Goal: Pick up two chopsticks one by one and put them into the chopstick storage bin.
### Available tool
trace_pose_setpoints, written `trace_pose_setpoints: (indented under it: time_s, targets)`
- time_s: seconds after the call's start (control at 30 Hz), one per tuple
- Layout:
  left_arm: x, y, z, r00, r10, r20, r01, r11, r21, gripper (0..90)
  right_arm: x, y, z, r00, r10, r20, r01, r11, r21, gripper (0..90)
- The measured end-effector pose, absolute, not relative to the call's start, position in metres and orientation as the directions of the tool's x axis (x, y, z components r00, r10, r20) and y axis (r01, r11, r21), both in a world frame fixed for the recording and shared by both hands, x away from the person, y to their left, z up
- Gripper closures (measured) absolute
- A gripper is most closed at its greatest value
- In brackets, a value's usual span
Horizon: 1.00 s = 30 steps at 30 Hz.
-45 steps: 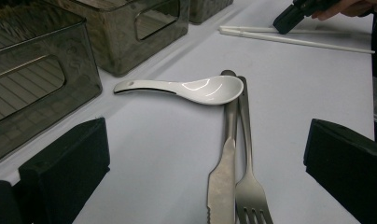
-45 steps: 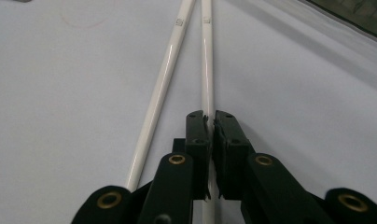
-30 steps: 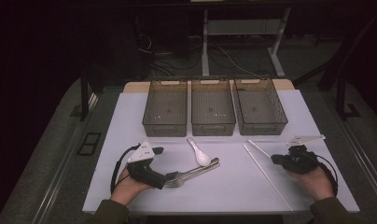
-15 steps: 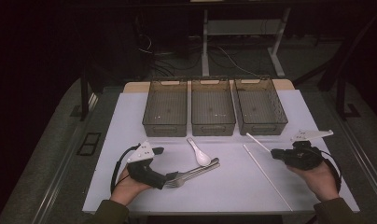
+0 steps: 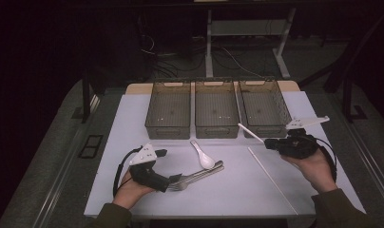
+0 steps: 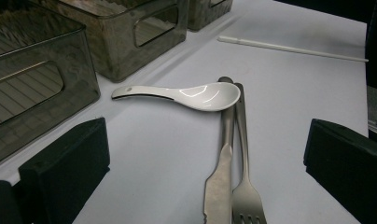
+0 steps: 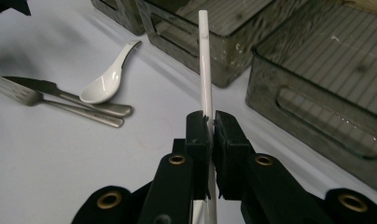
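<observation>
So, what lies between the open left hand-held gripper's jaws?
In the left gripper view, a knife and fork lie side by side there.

Your left hand (image 5: 128, 187) rests low on the surface, holding the left gripper (image 5: 173, 180) level with its jaws spread wide and pointing right across the surface. Your right hand (image 5: 313, 166) is raised at the right side, palm under the right gripper (image 5: 267, 142), which points left with its jaws pressed close together around a thin white stick (image 7: 206, 84).
</observation>
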State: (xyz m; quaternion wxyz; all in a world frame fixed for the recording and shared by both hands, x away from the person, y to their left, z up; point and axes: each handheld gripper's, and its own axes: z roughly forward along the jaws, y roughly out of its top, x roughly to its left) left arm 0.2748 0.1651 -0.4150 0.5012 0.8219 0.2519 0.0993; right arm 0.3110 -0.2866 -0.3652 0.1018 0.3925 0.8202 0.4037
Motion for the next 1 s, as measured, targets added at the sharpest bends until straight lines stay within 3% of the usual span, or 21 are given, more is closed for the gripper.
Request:
trace_pose_setpoints:
  time_s: [1.0]
  targets:
    - [0.273,0.162,-0.414,0.854,0.513,-0.09,0.31,-0.363,0.879,0.0,0.382,-0.189,-0.329,-0.742,0.659,0.121,0.518,0.45,0.727,84.6]
